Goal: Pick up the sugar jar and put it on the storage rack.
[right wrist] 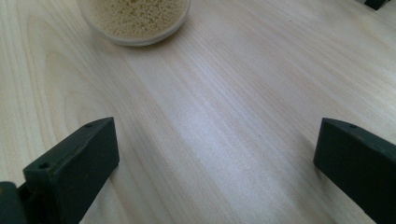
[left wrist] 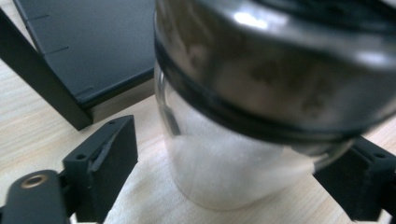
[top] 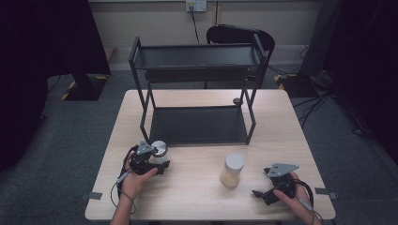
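The left gripper (top: 157, 159) brackets a glass jar (left wrist: 243, 154) of white powder beside the rack (top: 197, 124); whether its jaws pinch cannot be told. Smooth, breakable glass probably wants gripping below the lid. The right gripper's (top: 263, 193) jaws are spread.
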Demonstrator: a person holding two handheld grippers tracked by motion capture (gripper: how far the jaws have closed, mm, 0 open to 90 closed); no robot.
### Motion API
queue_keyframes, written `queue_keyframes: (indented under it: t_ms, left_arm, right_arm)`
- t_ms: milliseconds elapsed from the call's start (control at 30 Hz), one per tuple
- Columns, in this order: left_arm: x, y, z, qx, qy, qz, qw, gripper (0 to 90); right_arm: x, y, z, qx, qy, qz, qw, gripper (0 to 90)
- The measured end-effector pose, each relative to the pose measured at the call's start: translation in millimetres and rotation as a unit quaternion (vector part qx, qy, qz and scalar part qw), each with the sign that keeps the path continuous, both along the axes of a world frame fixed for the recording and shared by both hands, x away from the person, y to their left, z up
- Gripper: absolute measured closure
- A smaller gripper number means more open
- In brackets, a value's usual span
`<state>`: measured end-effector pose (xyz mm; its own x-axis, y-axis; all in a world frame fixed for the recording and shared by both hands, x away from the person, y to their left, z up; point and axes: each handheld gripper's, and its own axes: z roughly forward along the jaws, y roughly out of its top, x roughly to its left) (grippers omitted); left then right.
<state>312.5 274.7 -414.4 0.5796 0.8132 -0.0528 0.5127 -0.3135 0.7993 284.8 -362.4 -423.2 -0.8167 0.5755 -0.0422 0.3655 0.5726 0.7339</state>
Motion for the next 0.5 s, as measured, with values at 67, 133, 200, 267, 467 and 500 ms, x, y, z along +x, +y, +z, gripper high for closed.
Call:
queue_keyframes:
  t_ms: [67,133,200,267,467,500]
  left_arm:
    - [0.7,0.0,0.3,-0.001,-0.002,-0.001,1.0000,14.0]
    - [1.3,0.0,0.0,-0.002,-0.004,-0.003,1.0000,16.5]
    - [2.8,0.2,0.1,-0.002,-0.004,-0.006,1.0000,17.8]
    - [4.1,-0.2,-0.2,-0.002,-0.005,-0.010,0.9999,19.9]
    - [6.3,0.5,-1.1,-0.003,-0.009,-0.023,0.9997,26.4]
    - [6.2,0.2,-1.0,-0.002,-0.011,-0.025,0.9996,27.8]
  right_arm:
    - [0.0,0.0,0.0,0.000,0.000,0.000,1.0000,0.0]
    - [0.0,0.0,0.0,0.000,0.000,0.000,1.0000,0.0]
    - [0.0,0.0,0.0,0.000,0.000,0.000,1.0000,0.0]
    - [0.0,0.0,0.0,0.000,0.000,0.000,1.0000,0.0]
    - [0.0,0.0,0.0,0.000,0.000,0.000,1.0000,0.0]
    - [0.0,0.0,0.0,0.000,0.000,0.000,1.0000,0.0]
